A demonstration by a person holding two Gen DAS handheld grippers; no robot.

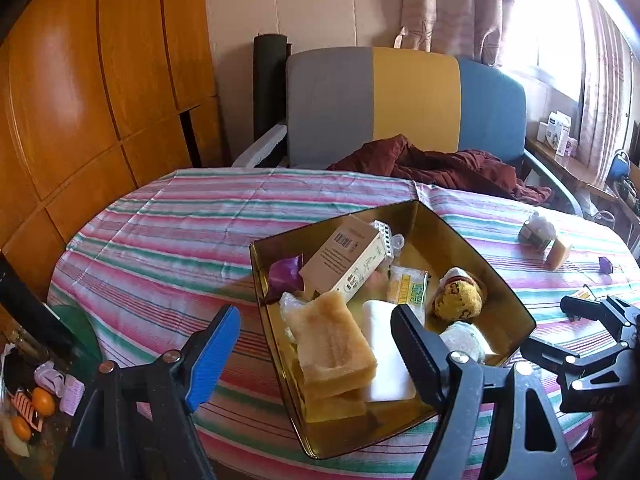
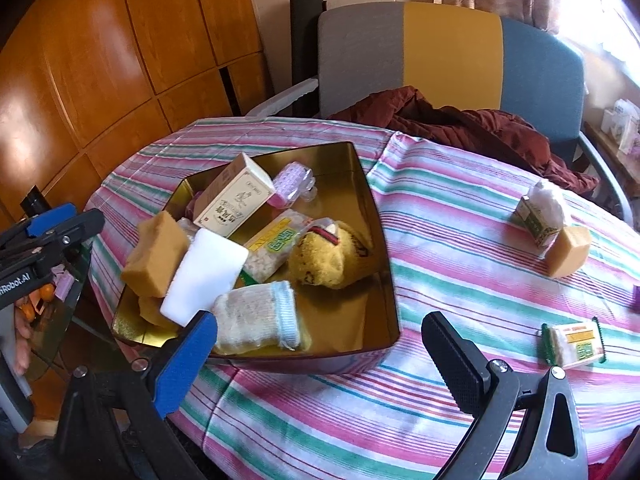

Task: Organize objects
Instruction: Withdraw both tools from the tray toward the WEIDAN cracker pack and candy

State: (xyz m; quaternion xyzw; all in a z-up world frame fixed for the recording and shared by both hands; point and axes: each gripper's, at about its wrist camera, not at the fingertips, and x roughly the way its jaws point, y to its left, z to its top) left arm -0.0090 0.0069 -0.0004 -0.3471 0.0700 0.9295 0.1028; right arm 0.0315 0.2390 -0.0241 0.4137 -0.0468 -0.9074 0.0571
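A lived-in home room is shown. A counter (image 2: 460, 240) is covered with a striped cloth. Behind the counter an armchair (image 1: 408, 100) in grey, yellow and blue is seen, with a dark red garment (image 1: 440, 164) thrown over its seat. Wooden cupboard doors (image 1: 100, 80) stand left of the counter, and patterned curtains (image 1: 452, 0) hang by a bright window beyond it.

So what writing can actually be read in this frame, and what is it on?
"nRobot.AI", cut off at the picture edge: on the left claw's body.
Cream carton in the gold tin: printed characters and a barcode, too blurred to read.
Green-and-yellow snack packet on the striped tablecloth: print too small to read.
Small carton farther back on the cloth: label unreadable.
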